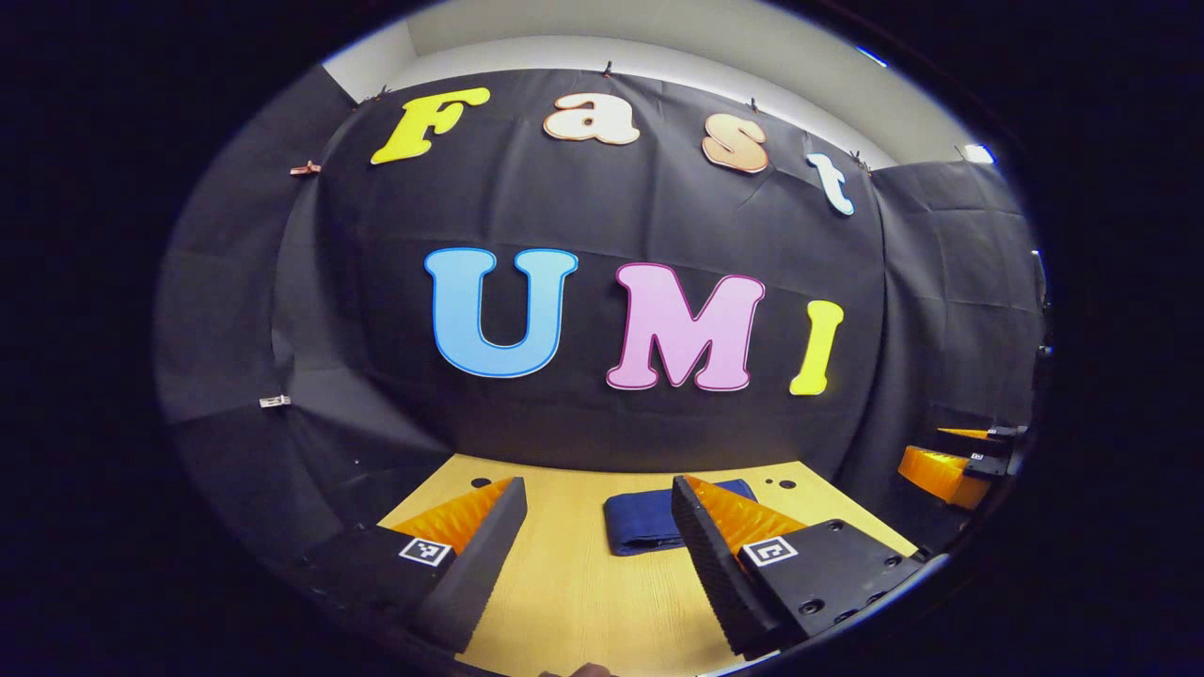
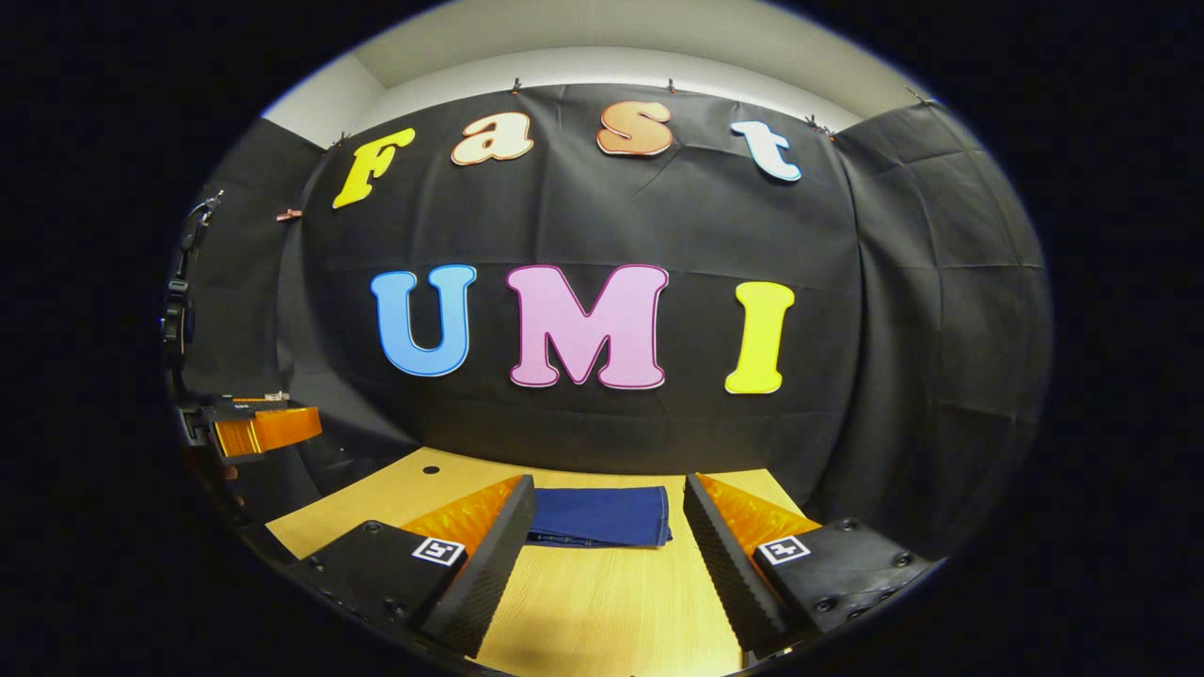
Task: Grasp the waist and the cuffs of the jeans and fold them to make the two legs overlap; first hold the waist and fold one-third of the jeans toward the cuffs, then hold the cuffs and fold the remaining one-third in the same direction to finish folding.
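Starting closest in: in the left gripper view, the left gripper (image 1: 598,555) is held level above the table (image 1: 583,602), pointing straight at the back of the booth. Its fingers are spread wide with nothing between them, just bare wood grain showing in the gap. The fingers (image 1: 715,564) hover clear of the tabletop as far as I can tell, not touching any cloth.

Same deal in the right gripper view: the right gripper (image 2: 607,555) is held level too, aimed at the back wall, fingers wide apart and holding nothing. Light wooden table (image 2: 602,611) under it.

A bit further out, the jeans (image 1: 644,522) lie on the table as a compact dark blue folded bundle, flat, edges pretty neat. In the left gripper view they sit ahead of the fingers and slightly toward the right finger, which hides part of them. In the right gripper view the jeans (image 2: 602,515) land pretty much dead centre between the two fingers, just past the tips, not touched by either one.

Off to the side, each view catches the other gripper at the edge: the right one (image 1: 959,461) at the far right of the left gripper view, the left one (image 2: 254,428) at the far left of the right gripper view. Both are well apart from the jeans.

No containers on the table that I can see. Behind it all hangs the black cloth wall (image 2: 847,395).
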